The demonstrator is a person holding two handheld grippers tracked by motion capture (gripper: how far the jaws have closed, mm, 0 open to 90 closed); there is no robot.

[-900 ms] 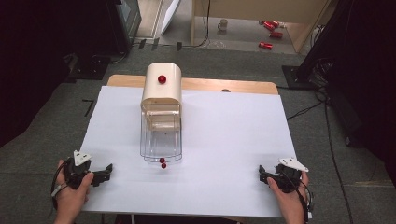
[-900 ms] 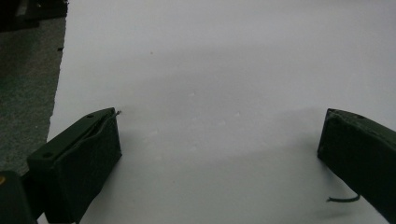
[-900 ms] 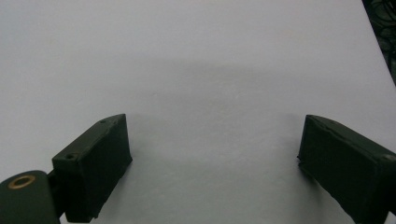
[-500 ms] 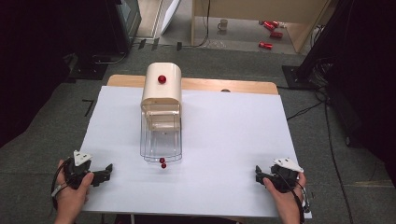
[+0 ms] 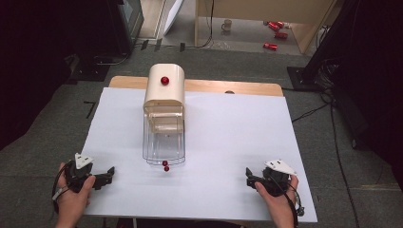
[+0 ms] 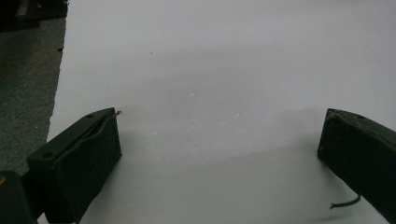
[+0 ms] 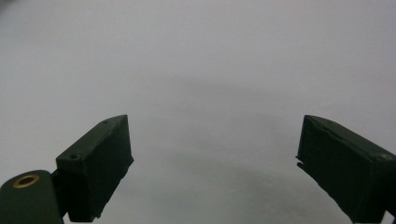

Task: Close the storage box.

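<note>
Start with the white sheet (image 5: 228,142) that covers the table: both your hands rest at its near edge, well apart, one at each corner. Between them, at the middle of the sheet, stands the bread-bin-like container (image 5: 164,114) — a cream domed hood (image 5: 164,90) at the far end with a red knob (image 5: 165,80) on it, and a clear drawer (image 5: 164,140) drawn out toward you. Its long axis runs near to far, so the drawer's front faces you squarely.

That front is what the coming move likely turns on. Its small red handle (image 5: 165,166) sits at the drawer's near end, far and to the right of your left gripper (image 5: 110,173), far and to the left of your right gripper (image 5: 249,176). The left gripper looks somewhat nearer to it, and its jaws point right, roughly toward it; the right gripper's point left.

Both pairs of jaws stand wide apart with nothing between them — in each gripper view you see bare white sheet in the gap.

Nothing lies on the sheet between either gripper and the handle, so either reach is free. Beyond the table, a mug (image 5: 227,24) and some red cans (image 5: 275,33) lie on the floor, well clear of the work.
</note>
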